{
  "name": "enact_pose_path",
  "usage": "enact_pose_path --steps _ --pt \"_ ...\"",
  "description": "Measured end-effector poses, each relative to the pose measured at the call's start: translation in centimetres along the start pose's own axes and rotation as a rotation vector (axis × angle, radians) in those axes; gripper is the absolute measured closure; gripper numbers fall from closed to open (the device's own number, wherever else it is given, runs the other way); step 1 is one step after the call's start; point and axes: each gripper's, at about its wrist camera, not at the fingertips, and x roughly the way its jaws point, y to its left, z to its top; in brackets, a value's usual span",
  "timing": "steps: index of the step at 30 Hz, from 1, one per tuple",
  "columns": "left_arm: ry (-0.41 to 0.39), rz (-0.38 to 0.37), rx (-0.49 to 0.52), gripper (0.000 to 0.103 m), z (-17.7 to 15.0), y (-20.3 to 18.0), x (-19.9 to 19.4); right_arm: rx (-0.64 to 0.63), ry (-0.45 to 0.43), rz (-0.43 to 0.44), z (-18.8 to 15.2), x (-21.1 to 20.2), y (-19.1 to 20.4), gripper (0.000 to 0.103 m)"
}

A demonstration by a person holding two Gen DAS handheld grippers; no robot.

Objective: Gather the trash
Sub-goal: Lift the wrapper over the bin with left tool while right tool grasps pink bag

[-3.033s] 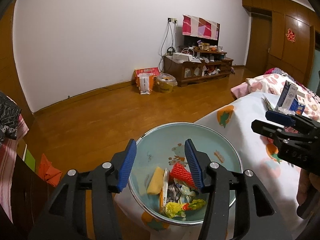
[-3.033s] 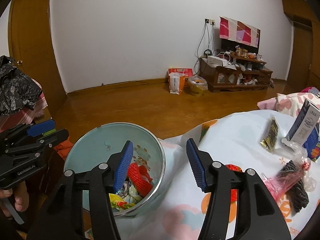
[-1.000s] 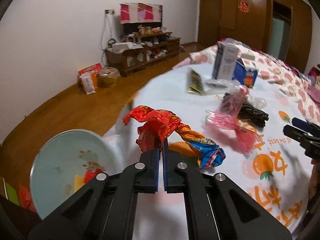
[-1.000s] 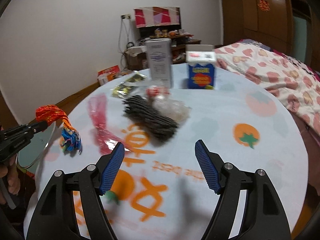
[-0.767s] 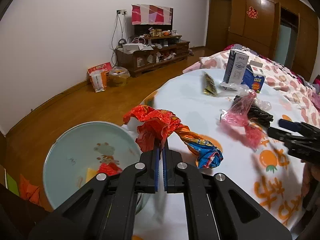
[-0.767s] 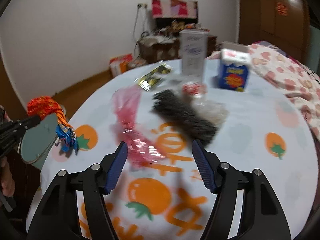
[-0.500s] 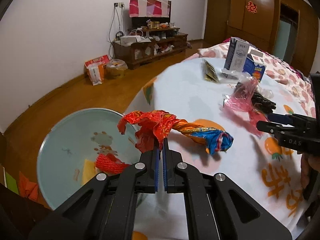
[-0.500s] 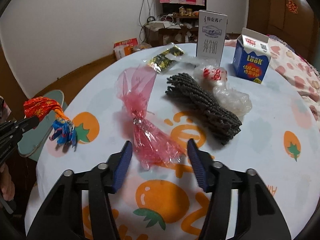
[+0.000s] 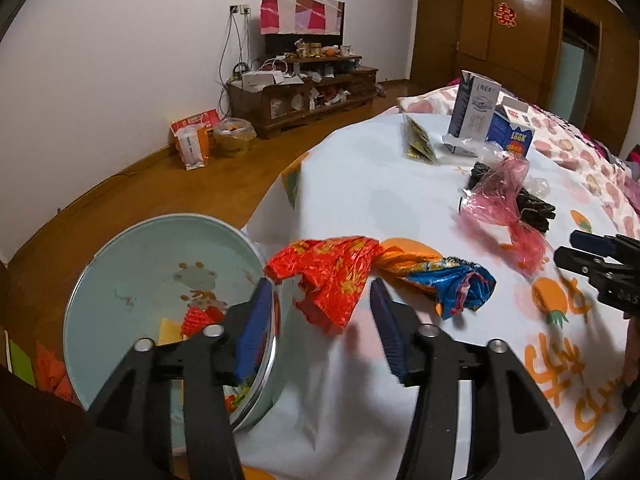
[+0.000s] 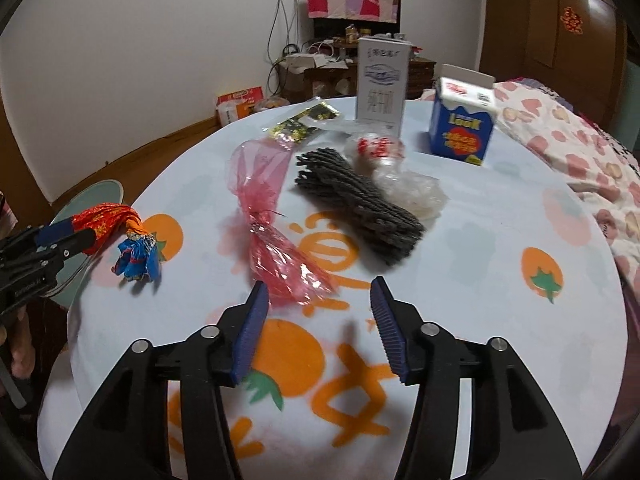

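My left gripper (image 9: 320,312) is open, and the red, orange and blue foil wrapper (image 9: 360,272) hangs between and beyond its fingers, at the table edge beside the pale green bin (image 9: 132,264). In the right wrist view the wrapper (image 10: 124,236) sits at the left gripper's tip (image 10: 68,236). My right gripper (image 10: 318,324) is open and empty, just short of the pink plastic bag (image 10: 272,220). Behind that lie a dark grey ribbed bundle (image 10: 356,204), a clear plastic bag (image 10: 400,176) and a gold packet (image 10: 300,124).
The round table has a white cloth with orange prints (image 10: 460,320). A tall white carton (image 10: 380,84) and a blue milk carton (image 10: 462,120) stand at the back. The bin holds several scraps (image 9: 200,316). A floral bed (image 10: 580,152) is at the right.
My left gripper has opened and let the foil wrapper loose at the bin's rim. My right gripper has moved a little closer to the pink bag.
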Motion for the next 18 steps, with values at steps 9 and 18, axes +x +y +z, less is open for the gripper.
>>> enact_pose_path --steps 9,18 --pt "0.053 -0.043 0.019 0.093 0.5 -0.5 3.0 0.020 -0.011 0.011 -0.3 -0.4 0.1 0.043" --pt "0.009 0.005 -0.021 0.098 0.8 1.9 -0.2 -0.003 0.009 0.023 0.7 1.3 1.9 0.042"
